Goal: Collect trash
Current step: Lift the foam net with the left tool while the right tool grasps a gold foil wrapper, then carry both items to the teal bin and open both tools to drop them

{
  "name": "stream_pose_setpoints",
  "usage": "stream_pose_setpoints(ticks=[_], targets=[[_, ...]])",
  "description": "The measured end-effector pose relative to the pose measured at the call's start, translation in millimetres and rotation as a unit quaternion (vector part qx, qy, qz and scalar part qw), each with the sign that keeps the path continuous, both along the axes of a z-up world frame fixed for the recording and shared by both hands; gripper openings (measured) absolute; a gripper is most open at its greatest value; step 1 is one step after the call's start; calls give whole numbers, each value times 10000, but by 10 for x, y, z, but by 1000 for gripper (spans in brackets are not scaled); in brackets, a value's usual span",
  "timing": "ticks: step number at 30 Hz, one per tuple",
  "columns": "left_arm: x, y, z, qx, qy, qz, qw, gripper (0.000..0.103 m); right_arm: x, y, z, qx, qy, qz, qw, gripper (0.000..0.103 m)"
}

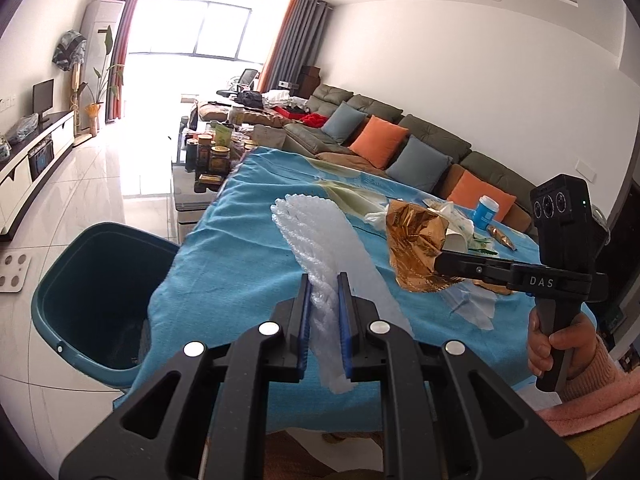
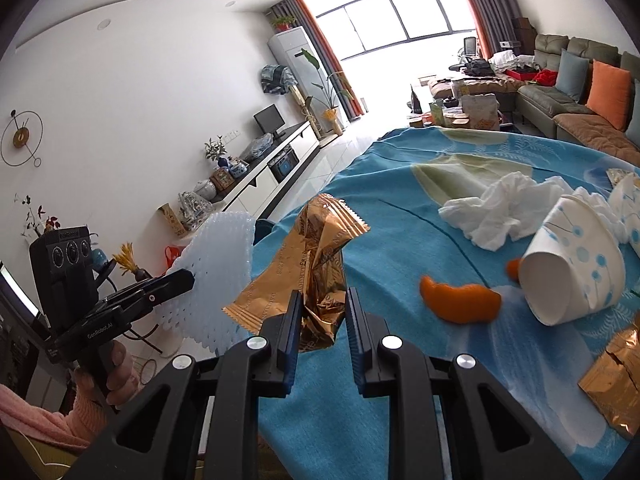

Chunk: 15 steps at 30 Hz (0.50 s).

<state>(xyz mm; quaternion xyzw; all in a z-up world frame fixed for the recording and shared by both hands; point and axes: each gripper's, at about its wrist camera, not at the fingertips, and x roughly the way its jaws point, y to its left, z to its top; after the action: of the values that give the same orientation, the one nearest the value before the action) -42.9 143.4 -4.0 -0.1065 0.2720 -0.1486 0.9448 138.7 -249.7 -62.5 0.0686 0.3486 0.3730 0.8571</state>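
My left gripper is shut on a white foam net sleeve and holds it above the blue tablecloth, to the right of the teal trash bin. My right gripper is shut on a crumpled gold foil wrapper, held above the cloth. The wrapper also shows in the left wrist view, and the foam net shows in the right wrist view. On the table lie orange peel, a paper cup, crumpled tissue and another gold wrapper.
The bin stands on the tiled floor at the table's left edge. A sofa with cushions runs behind the table. A coffee table with jars stands beyond the far end. A blue bottle stands on the far side of the table.
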Motion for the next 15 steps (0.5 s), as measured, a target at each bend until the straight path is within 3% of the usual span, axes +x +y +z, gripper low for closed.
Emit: stream_pose_setpoints(ticks=[15], targets=[[-136,700,39,-5,-16,987,9951,13,146,778,82,-195,-74,806,9965,20]])
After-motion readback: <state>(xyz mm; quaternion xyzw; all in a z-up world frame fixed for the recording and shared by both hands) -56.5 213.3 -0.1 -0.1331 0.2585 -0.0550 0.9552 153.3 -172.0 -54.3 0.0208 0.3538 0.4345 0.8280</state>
